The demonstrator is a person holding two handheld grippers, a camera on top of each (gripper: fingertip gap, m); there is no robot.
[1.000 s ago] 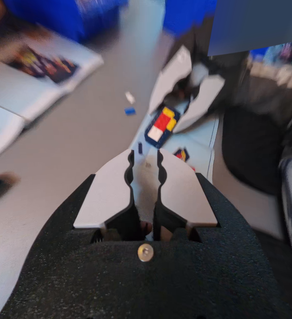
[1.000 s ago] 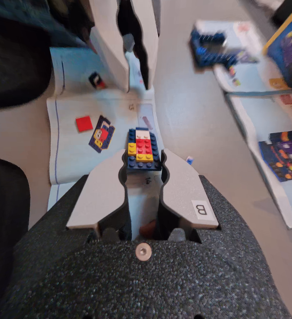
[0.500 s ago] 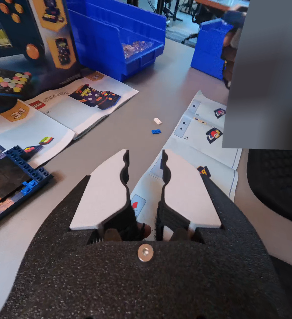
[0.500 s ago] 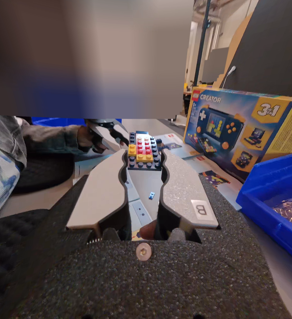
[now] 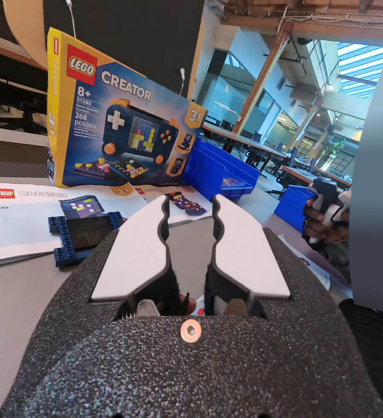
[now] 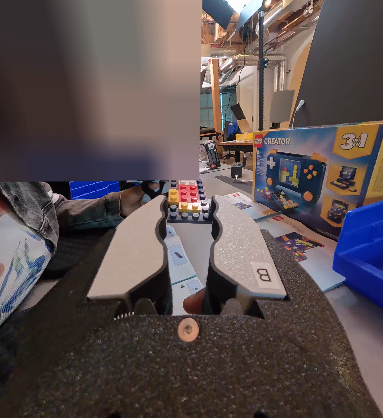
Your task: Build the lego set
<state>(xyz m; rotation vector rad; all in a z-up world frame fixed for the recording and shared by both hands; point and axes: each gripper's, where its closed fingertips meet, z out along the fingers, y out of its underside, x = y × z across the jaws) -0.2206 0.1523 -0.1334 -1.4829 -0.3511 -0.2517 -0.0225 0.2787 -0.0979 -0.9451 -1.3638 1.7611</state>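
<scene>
My right gripper (image 6: 188, 200) is shut on a dark blue studded plate (image 6: 188, 217) that carries red (image 6: 187, 192), yellow (image 6: 187, 207) and white bricks. Both pads press its side edges, and it is held above the grey table (image 6: 195, 239), tilted up at the far end. My left gripper (image 5: 190, 202) is open with nothing between its fingers, above the table near a dark blue frame build (image 5: 82, 233). In the left wrist view the right gripper's handle (image 5: 321, 203) shows in a hand at the right; the plate is hidden there.
A toy box (image 5: 122, 126) stands at the back on the table, also in the right wrist view (image 6: 321, 169). Booklets (image 5: 16, 224) lie in front of it. An open booklet (image 6: 179, 255) lies under my right gripper. Blue bins (image 5: 220, 172), (image 6: 371, 248) stand nearby. A sleeved arm (image 6: 84, 210) lies at the left. The gap from one gripper's tips to the other's is roughly 25 cm.
My right gripper lifted the plate off the open booklet and tilted up level. My left gripper's jaws widened and it drew away from the plate, swinging up toward the box.
</scene>
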